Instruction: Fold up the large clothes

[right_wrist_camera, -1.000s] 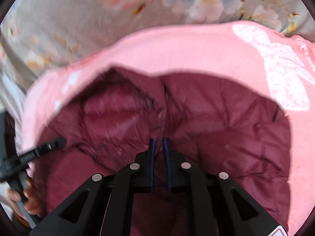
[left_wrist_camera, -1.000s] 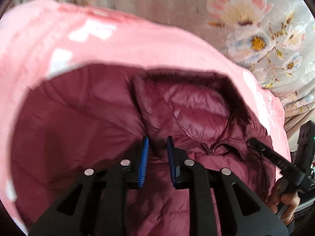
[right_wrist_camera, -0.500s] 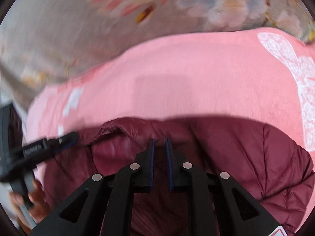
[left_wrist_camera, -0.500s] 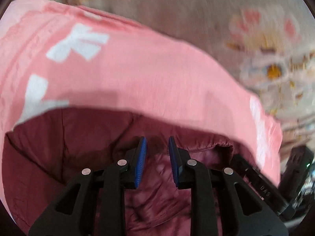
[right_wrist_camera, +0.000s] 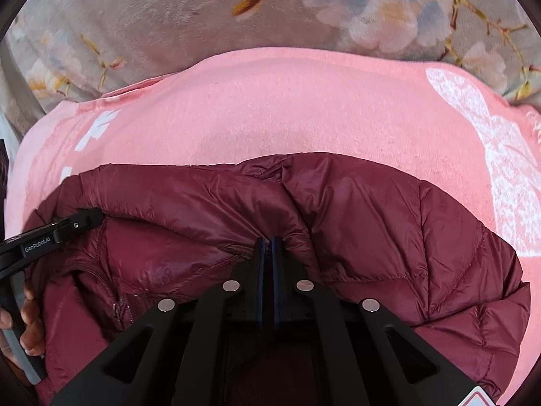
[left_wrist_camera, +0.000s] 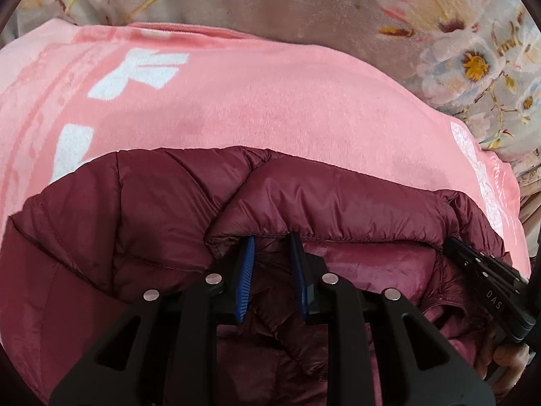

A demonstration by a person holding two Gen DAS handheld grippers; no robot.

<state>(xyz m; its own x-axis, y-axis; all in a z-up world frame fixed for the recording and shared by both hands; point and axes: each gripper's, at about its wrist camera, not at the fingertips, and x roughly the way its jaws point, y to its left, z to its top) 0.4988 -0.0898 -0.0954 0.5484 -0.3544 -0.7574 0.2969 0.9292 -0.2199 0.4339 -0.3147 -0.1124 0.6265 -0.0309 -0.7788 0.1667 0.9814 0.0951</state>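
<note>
A maroon puffer jacket (left_wrist_camera: 135,230) (right_wrist_camera: 405,237) lies on a pink blanket, its near part doubled over toward the far side. My left gripper (left_wrist_camera: 270,240) is shut on the thick folded edge, which drapes over its blue pads (left_wrist_camera: 248,264). My right gripper (right_wrist_camera: 267,240) has its jaws pressed together, and the fold's fabric puckers around its tips. Each gripper shows in the other's view: the right one (left_wrist_camera: 473,260) at the fold's right end, the left one (right_wrist_camera: 81,220) at its left end.
The pink blanket (left_wrist_camera: 270,101) (right_wrist_camera: 270,108) with white prints covers the area beyond the jacket. Past it lies a grey floral bedcover (left_wrist_camera: 304,6) (right_wrist_camera: 135,17). A person's hand (right_wrist_camera: 30,321) grips the left tool's handle at the frame edge.
Both grippers carried the jacket's edge forward and down over its body, so the hood and collar are now covered. The right jaws closed tighter.
</note>
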